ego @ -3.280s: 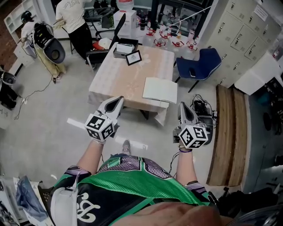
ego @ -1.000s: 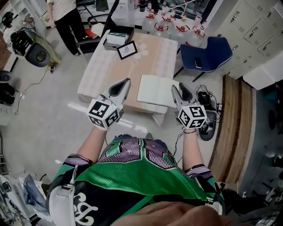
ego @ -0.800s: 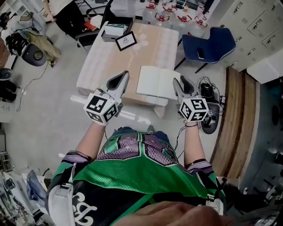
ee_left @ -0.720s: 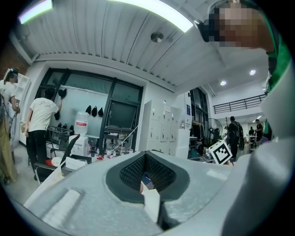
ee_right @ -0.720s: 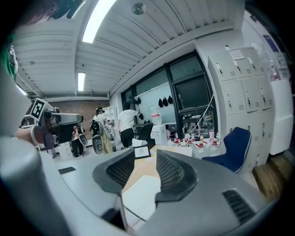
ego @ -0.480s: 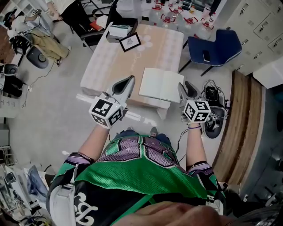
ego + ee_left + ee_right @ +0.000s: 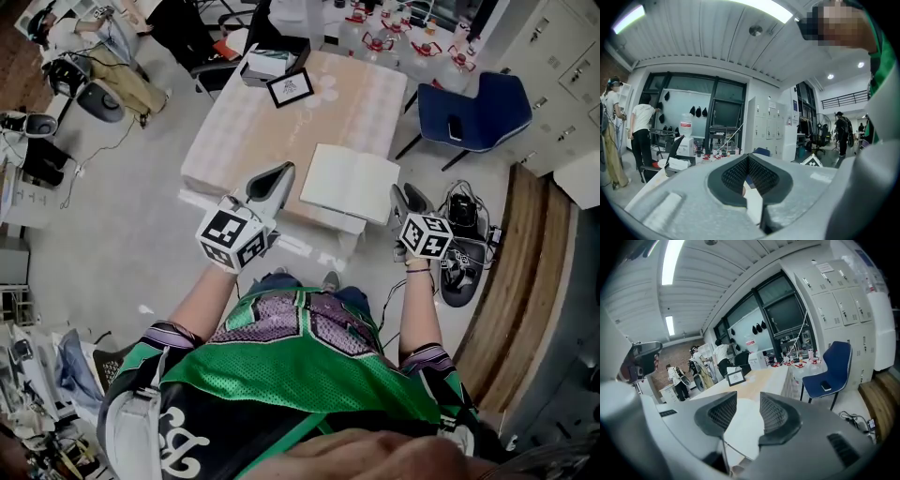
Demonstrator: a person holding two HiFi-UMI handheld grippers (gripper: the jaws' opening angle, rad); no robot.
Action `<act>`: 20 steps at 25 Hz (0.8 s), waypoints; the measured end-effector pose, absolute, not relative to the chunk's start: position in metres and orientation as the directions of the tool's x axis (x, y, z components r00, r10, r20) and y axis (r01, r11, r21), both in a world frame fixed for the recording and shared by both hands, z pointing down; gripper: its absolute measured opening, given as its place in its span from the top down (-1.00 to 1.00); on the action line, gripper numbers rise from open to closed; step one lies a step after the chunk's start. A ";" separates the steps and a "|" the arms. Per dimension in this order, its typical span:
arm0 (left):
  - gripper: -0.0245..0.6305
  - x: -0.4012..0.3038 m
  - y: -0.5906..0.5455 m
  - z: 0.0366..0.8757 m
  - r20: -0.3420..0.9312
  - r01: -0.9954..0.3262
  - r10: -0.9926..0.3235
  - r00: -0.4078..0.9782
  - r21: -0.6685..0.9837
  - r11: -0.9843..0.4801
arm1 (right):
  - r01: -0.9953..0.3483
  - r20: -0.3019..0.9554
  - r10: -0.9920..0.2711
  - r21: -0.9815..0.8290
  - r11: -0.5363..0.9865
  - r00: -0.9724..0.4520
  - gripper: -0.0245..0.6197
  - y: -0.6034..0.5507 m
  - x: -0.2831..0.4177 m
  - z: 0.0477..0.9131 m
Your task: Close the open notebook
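A person stood over a table [image 7: 246,131] with the open notebook [image 7: 350,183] lying flat, pages up, near the table's front right corner. Both tools hovered short of it, neither touching. The left gripper [image 7: 278,174] was clenched on nothing, its pads meeting at the tips in its own view. The right gripper [image 7: 397,194] was released, its jaws apart, and the white page [image 7: 745,427] showed through the gap.

Closing had not begun, and the risks seemed to lie in the first contact. The book sat close to the table's edge, so a push along the surface rather than a lift under the cover could slide it off toward the floor. A pinch taken too shallow might catch a single leaf rather than the whole side, creasing or tearing paper. If the clenched left tool was meant to steady the other half, pressing off-centre could make the book pivot.
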State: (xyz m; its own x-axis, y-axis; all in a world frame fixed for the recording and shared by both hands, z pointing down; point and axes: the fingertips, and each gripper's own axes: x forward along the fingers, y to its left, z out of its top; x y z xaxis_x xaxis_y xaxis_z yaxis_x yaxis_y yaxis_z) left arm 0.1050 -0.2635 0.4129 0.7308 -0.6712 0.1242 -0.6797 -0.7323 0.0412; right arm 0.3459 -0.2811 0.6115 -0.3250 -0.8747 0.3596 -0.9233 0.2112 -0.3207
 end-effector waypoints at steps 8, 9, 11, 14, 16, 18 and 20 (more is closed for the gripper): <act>0.88 0.119 -0.264 0.421 0.145 -0.694 -0.685 0.714 0.015 -0.720 | -0.915 0.421 -0.840 -0.351 0.197 -0.342 0.47 -0.289 0.361 0.666; 0.88 0.120 -0.264 0.423 0.148 -0.695 -0.685 0.713 0.015 -0.719 | -0.913 0.431 -0.834 -0.359 0.193 -0.346 0.47 -0.289 0.361 0.673; 0.88 0.121 -0.264 0.425 0.155 -0.695 -0.685 0.712 0.016 -0.719 | -0.909 0.447 -0.823 -0.374 0.184 -0.351 0.47 -0.289 0.361 0.686; 0.88 0.122 -0.264 0.429 0.167 -0.696 -0.685 0.709 0.013 -0.718 | -0.902 0.470 -0.806 -0.395 0.172 -0.360 0.47 -0.291 0.358 0.705; 0.88 0.121 -0.266 0.430 0.174 -0.699 -0.687 0.706 0.010 -0.715 | -0.899 0.482 -0.796 -0.405 0.167 -0.365 0.47 -0.293 0.356 0.715; 0.88 0.121 -0.268 0.432 0.181 -0.701 -0.688 0.703 0.009 -0.713 | -0.899 0.496 -0.789 -0.409 0.157 -0.363 0.47 -0.296 0.357 0.725; 0.88 0.122 -0.270 0.437 0.189 -0.703 -0.689 0.699 0.010 -0.711 | -0.897 0.514 -0.777 -0.418 0.144 -0.365 0.47 -0.299 0.359 0.740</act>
